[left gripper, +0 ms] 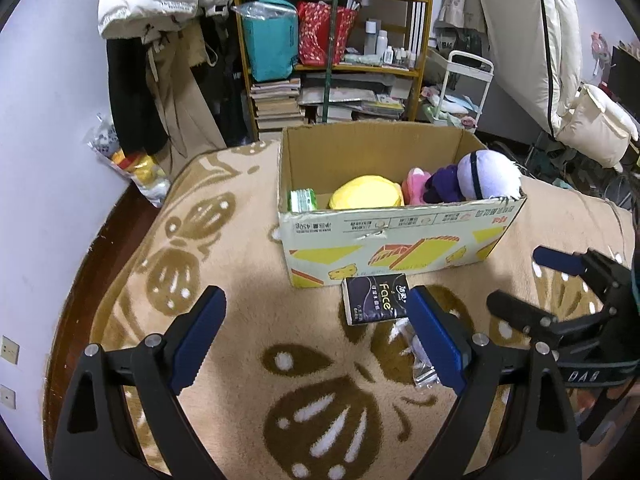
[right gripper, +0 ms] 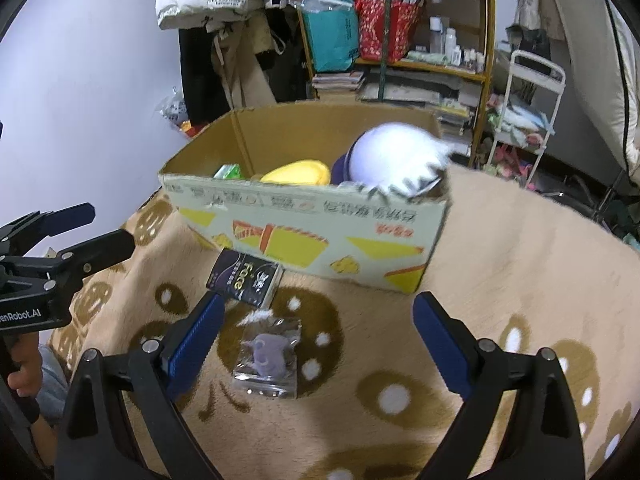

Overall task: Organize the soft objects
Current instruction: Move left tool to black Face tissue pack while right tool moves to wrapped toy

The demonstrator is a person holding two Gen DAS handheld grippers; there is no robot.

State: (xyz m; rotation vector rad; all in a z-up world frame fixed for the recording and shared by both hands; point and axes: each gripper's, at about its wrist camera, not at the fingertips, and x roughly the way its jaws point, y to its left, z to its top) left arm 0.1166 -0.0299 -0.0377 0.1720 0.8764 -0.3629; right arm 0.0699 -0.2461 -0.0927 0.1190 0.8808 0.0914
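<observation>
An open cardboard box (left gripper: 400, 236) (right gripper: 312, 224) stands on the beige patterned blanket. Inside lie a yellow plush (left gripper: 366, 193) (right gripper: 298, 172), a pink plush (left gripper: 416, 186), a purple-and-white plush (left gripper: 486, 174) (right gripper: 394, 156) and a green tissue pack (left gripper: 303, 200) (right gripper: 229, 171). A black "Face" tissue pack (left gripper: 376, 298) (right gripper: 245, 278) lies just in front of the box. A clear bag with a small purple toy (right gripper: 269, 356) lies nearer, partly hidden in the left wrist view (left gripper: 420, 364). My left gripper (left gripper: 314, 320) is open and empty. My right gripper (right gripper: 320, 332) is open and empty above the bag; it also shows in the left wrist view (left gripper: 524, 280).
A wooden shelf (left gripper: 332, 40) with bags, books and bottles stands behind the box. Coats hang at the back left (left gripper: 160, 60). A white cart (right gripper: 524, 112) stands at the right. The blanket's edge drops off at the left (left gripper: 80, 280).
</observation>
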